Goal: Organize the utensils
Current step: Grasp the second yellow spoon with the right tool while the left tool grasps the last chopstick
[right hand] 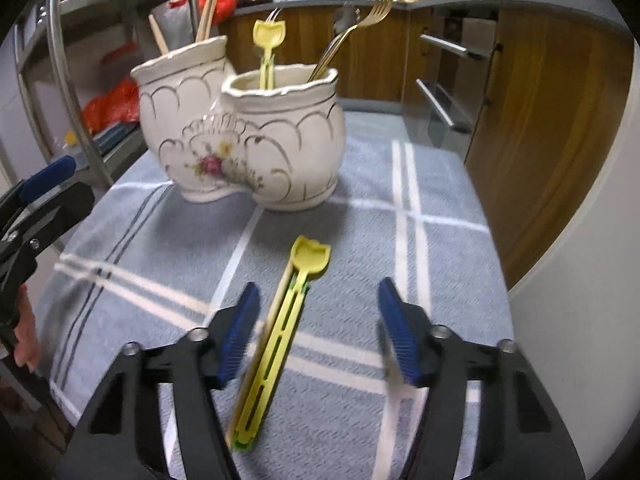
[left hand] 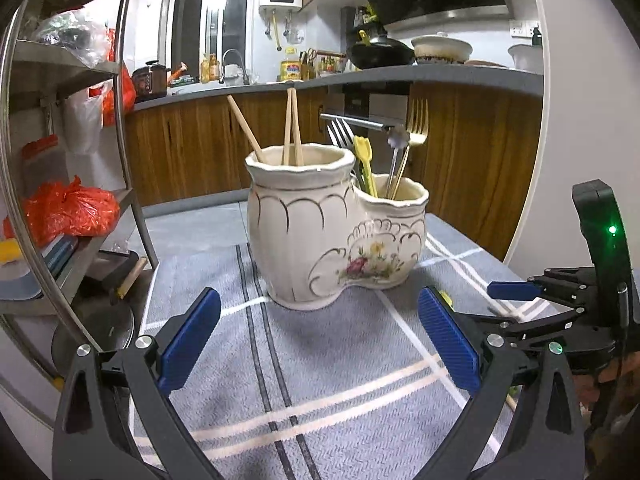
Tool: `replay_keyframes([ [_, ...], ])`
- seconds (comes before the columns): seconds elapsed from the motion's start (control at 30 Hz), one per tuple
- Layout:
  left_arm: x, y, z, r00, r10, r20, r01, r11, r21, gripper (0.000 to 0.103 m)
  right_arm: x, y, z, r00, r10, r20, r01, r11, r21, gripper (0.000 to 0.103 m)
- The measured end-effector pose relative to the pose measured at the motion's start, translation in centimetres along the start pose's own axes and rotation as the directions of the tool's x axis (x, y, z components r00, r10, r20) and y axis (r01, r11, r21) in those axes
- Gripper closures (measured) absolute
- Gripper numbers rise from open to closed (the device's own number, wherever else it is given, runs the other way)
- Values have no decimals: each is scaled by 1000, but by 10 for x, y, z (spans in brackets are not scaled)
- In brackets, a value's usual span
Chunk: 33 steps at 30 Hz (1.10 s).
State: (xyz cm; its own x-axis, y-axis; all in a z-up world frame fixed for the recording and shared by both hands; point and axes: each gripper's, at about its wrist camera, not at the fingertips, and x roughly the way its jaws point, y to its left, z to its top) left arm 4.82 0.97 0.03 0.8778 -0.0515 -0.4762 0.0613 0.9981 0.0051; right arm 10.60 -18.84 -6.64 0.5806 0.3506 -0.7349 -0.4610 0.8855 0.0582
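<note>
A cream ceramic double holder (left hand: 320,228) with a flower print stands on the grey striped cloth (left hand: 320,380); it also shows in the right wrist view (right hand: 248,136). Its taller cup holds wooden chopsticks (left hand: 291,128). Its lower cup holds forks (left hand: 416,128) and a yellow utensil (left hand: 363,160). A second yellow utensil (right hand: 280,328) lies flat on the cloth beside a wooden chopstick (right hand: 276,300), between the fingers of my right gripper (right hand: 316,320), which is open. My left gripper (left hand: 320,336) is open and empty, short of the holder.
A metal shelf rack (left hand: 80,160) with orange bags stands to the left. Wooden kitchen cabinets (left hand: 460,152) and a counter run behind. The table edge drops off on the right (right hand: 492,240). The right gripper shows at the right of the left wrist view (left hand: 520,292).
</note>
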Motion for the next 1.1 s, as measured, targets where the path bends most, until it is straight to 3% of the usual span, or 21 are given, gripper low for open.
replay_keyframes([
  [0.07, 1, -1, -1, 1000, 5, -5, -5, 1000, 3, 6, 1, 2, -3, 1000, 19, -15, -19, 1000, -3, 64],
  [0.23, 1, -3, -1, 1000, 12, -6, -12, 1000, 13, 6, 0, 6, -5, 999, 28, -39, -28, 1000, -12, 85],
  [0.53, 0, -5, -1, 1000, 13, -2, -13, 1000, 27, 6, 6, 3, 0, 998, -29, -51, 28, 999, -22, 88],
  [0.67, 1, -7, -2, 1000, 10, -6, -10, 999, 32, 6, 7, 3, 1, 999, -15, -43, 14, 1000, -22, 89],
  [1.1, 13, -40, -3, 991, -55, -123, 57, 998, 12, 6, -15, -25, 11, 998, 16, 57, -21, 997, 78, 93],
])
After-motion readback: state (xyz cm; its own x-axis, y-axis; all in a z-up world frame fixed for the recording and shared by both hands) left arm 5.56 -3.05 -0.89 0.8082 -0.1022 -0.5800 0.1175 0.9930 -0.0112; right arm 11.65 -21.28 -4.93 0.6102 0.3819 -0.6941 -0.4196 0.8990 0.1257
